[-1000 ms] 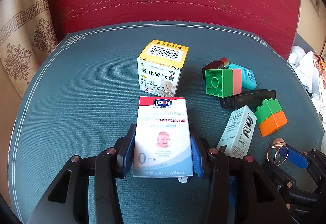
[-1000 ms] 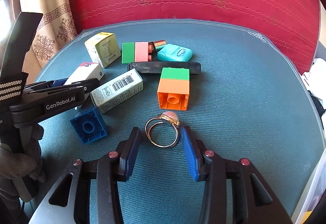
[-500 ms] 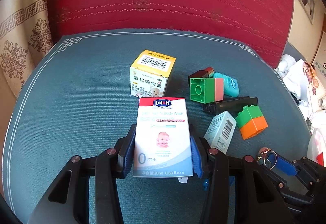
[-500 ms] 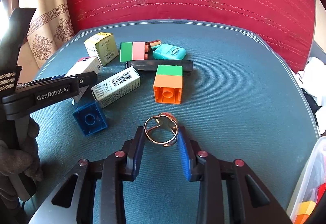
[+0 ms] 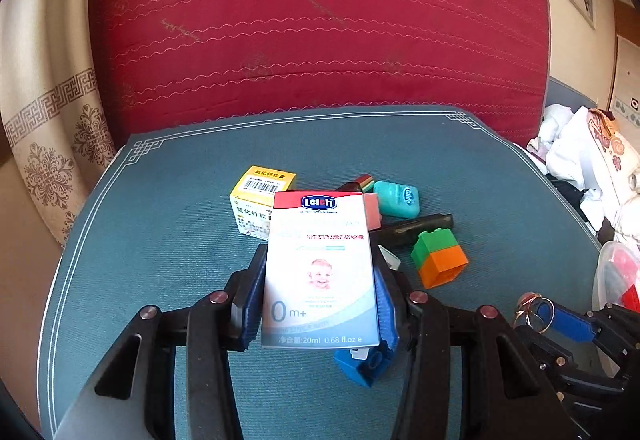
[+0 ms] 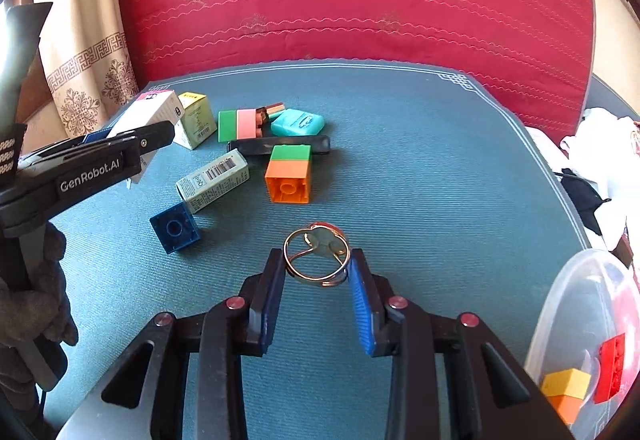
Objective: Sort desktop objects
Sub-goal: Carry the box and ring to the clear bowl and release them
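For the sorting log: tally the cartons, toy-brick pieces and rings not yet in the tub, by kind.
Cartons: 3 (white carton, yellow carton, pale green carton)
Brick pieces, joined ones as one: 3 (green-pink piece, green-orange piece, blue piece)
Rings: 1
Total: 7

both wrist views downward, close (shared cushion (image 5: 168,240))

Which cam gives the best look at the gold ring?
Right wrist: the gold ring sits large and centred, pinched between the right tongs, with band and stone visible. In the left wrist view it is small, at the lower right edge, at the tips of those tongs.
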The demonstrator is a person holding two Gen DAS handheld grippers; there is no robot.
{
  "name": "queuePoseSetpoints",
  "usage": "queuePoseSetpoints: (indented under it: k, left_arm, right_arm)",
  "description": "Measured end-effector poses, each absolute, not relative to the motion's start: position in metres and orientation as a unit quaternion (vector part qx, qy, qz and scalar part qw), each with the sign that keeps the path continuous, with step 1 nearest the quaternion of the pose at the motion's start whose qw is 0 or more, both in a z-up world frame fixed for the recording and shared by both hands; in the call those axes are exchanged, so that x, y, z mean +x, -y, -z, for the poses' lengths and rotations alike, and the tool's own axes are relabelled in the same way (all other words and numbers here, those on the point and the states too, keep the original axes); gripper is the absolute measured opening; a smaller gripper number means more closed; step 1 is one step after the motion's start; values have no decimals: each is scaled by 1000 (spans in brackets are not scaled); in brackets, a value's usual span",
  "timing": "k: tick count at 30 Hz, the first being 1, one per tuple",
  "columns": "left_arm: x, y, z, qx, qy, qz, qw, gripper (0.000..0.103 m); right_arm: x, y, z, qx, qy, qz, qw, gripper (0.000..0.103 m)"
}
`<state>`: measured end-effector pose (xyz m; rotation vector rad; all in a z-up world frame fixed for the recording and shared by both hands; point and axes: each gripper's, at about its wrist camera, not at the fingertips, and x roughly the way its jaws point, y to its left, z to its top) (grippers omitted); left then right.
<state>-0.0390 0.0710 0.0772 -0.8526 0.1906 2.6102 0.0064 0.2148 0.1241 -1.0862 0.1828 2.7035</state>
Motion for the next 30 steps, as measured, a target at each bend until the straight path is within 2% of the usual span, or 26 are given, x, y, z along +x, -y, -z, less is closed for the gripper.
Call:
queuePoseSetpoints:
  k: [30]
  left_arm:
    - [46, -171, -100, -279, -131, -903, 299, 49]
  right_arm:
    - [92, -289, -149, -324, -118, -921, 178, 36]
